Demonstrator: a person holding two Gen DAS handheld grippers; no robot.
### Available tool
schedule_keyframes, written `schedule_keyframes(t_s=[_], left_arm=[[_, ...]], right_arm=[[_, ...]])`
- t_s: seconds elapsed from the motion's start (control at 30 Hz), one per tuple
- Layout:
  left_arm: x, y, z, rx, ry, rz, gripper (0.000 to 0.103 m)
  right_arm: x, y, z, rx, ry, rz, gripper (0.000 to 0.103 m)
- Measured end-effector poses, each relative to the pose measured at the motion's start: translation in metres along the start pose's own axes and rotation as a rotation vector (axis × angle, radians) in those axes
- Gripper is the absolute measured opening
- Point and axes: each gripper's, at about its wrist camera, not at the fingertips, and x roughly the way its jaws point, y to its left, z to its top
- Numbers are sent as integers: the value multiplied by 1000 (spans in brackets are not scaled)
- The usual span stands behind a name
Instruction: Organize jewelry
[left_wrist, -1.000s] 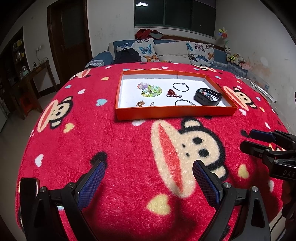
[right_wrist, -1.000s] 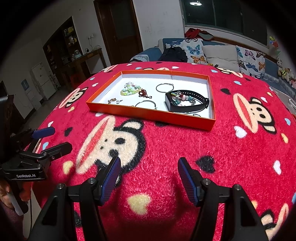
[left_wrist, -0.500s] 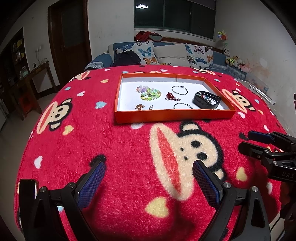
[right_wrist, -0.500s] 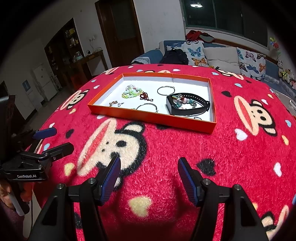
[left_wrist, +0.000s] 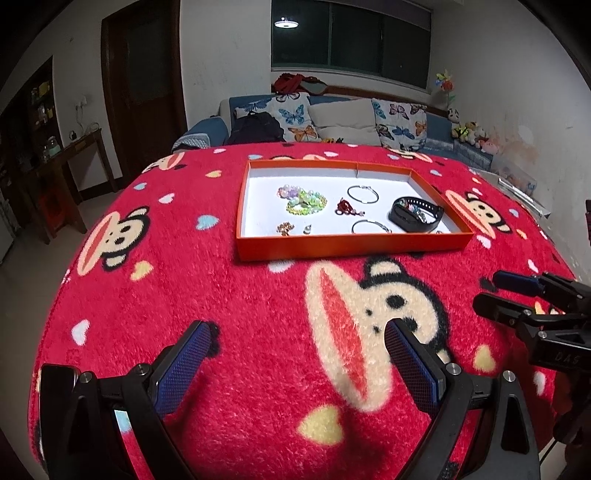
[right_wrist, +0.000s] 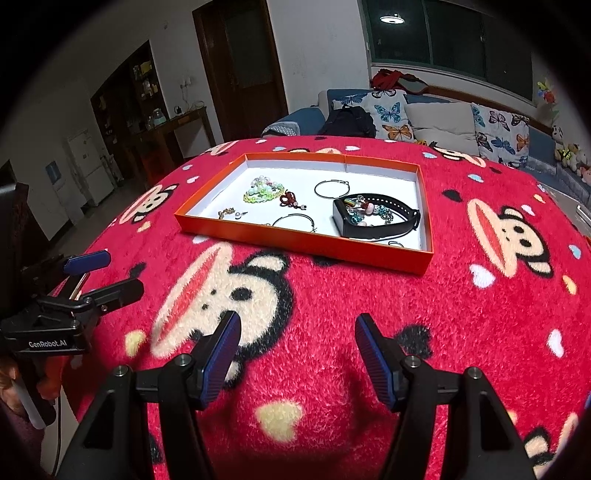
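Your left gripper (left_wrist: 297, 363) and right gripper (right_wrist: 295, 356) both wide open, holding nothing, over the red blanket (left_wrist: 229, 302), orange tray (left_wrist: 351, 243) far ahead holding beaded bracelets (left_wrist: 303, 197), hoops, black band (right_wrist: 376, 221), possibly a ring near its right corner

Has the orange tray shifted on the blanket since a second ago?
No. The orange tray sits just beyond the same monkey face on the blanket.

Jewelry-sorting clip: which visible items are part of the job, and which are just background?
Job:
orange tray
beaded bracelets
hoop bangles
black band
red charm
left gripper, open
right gripper, open

Background:
monkey blanket
sofa cushions
backpack
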Motion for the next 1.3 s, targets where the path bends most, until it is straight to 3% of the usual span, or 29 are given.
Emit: schedule_keyframes(t_s=[1.3], left_arm=[[-2, 5, -1, -21, -16, 3, 102]], right_arm=[[0, -1, -2, 6, -2, 0, 70]])
